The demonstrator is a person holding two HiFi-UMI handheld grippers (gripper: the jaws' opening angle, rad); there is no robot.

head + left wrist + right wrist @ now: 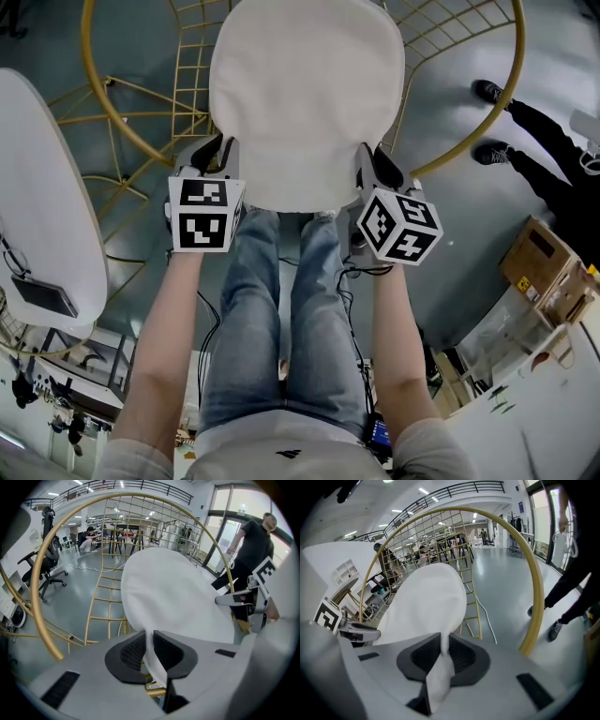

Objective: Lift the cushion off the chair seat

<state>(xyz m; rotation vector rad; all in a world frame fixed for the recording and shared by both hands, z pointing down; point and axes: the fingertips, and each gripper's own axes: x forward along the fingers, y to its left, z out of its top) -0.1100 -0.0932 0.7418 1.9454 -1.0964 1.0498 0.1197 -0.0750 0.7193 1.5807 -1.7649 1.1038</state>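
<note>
A round white cushion (pixel 305 94) lies on the seat of a gold wire chair (pixel 141 141). My left gripper (pixel 221 161) is shut on the cushion's near left edge, and my right gripper (pixel 373 169) is shut on its near right edge. In the left gripper view the white cushion (pixel 173 597) has its edge pinched between the dark pads (pixel 171 653). The right gripper view shows the cushion (pixel 424 606) with a fold of it squeezed between the pads (pixel 459 656). The chair seat beneath is hidden.
The chair's gold hoop (pixel 506 84) and wire grid (pixel 192 75) ring the cushion. A white table (pixel 42 216) with a dark device stands at the left. A person in black (pixel 534 131) stands at the right, near a cardboard box (pixel 548 272). My own legs are below the cushion.
</note>
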